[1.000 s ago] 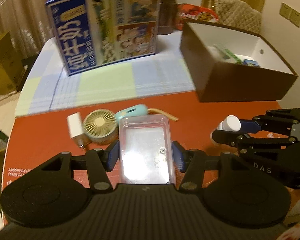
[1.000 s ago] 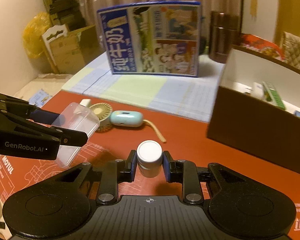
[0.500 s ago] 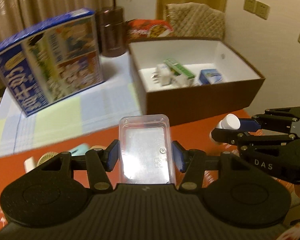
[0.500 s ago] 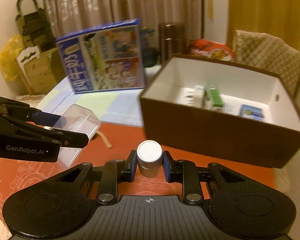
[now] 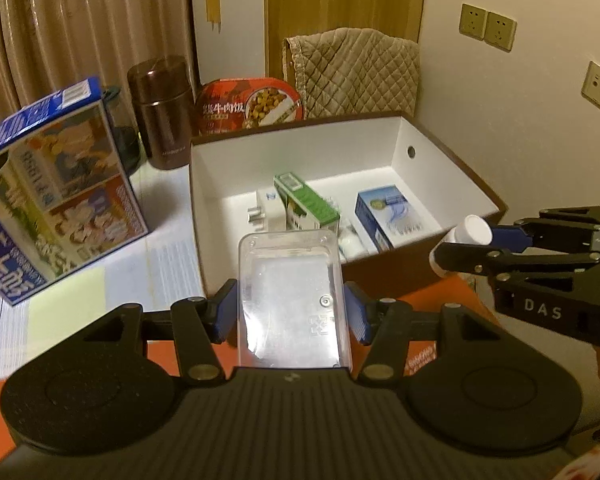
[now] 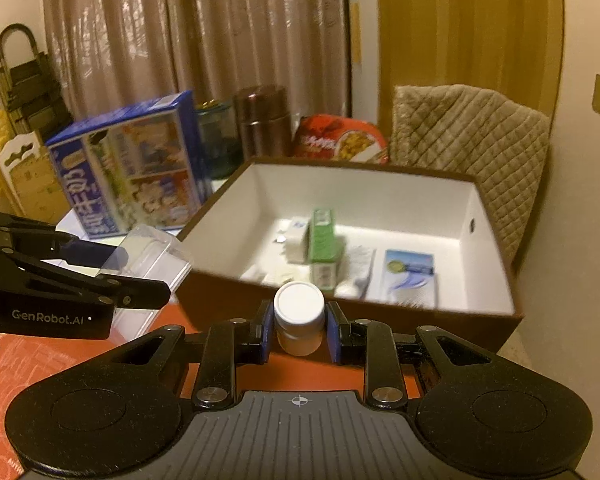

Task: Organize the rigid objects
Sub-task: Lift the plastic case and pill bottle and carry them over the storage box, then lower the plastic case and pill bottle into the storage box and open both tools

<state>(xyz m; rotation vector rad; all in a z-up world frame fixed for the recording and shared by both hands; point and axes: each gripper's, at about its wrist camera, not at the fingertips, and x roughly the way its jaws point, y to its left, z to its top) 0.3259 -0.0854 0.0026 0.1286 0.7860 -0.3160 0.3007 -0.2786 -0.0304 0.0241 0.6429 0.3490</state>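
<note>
My left gripper (image 5: 291, 312) is shut on a clear plastic case (image 5: 290, 296), held in the air just before the near wall of the brown box (image 5: 452, 148). My right gripper (image 6: 299, 330) is shut on a small white bottle (image 6: 299, 316), also held in front of the box (image 6: 496, 216). The box has a white inside and holds a green carton (image 5: 304, 204), a blue and white carton (image 5: 392, 212), a white plug (image 5: 266, 212) and other small items. The case also shows in the right wrist view (image 6: 156, 256), and the bottle in the left wrist view (image 5: 466, 236).
A blue milk carton box (image 5: 48, 200) stands left of the brown box on a checked cloth (image 5: 100, 280). A brown flask (image 5: 164, 108) and a red food bowl (image 5: 248, 106) stand behind. A quilted chair back (image 5: 356, 72) is beyond the table. The tabletop (image 6: 80, 360) is red.
Both grippers have swung right and moved toward the brown box with their loads. The fan and the other items on the red tabletop have dropped out of view.
</note>
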